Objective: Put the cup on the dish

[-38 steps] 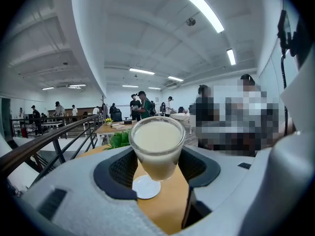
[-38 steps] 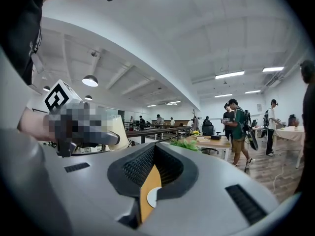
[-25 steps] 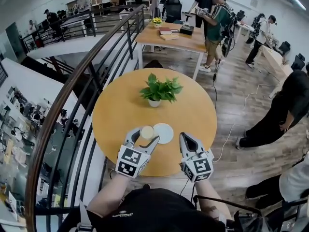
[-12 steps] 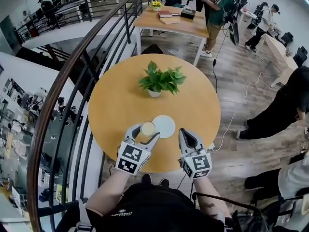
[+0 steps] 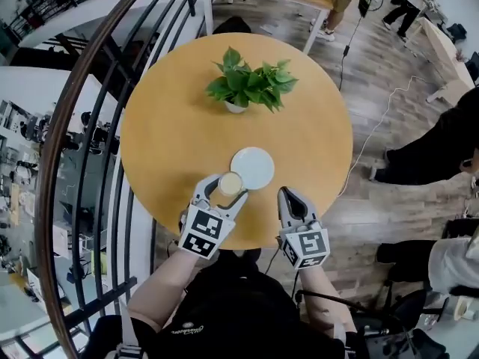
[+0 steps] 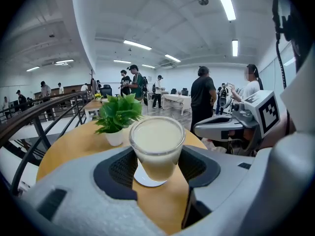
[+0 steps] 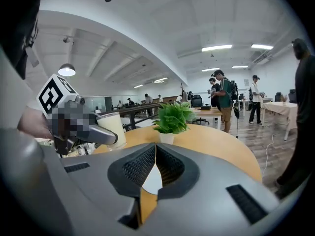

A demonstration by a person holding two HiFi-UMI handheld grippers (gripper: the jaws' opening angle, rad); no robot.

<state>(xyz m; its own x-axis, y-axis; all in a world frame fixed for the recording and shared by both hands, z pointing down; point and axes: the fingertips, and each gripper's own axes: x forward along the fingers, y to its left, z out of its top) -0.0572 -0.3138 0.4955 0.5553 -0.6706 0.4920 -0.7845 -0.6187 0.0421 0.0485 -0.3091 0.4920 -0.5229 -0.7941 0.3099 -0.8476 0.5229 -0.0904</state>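
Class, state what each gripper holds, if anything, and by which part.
Left gripper: the cup, pads on opposite sides of its lower wall. Right gripper: shut, nothing held.

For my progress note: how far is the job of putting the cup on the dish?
Done: the left gripper has its fingers closed on the cup. In hand: the cup is beside the dish's near edge. Left: set it on the dish and release.
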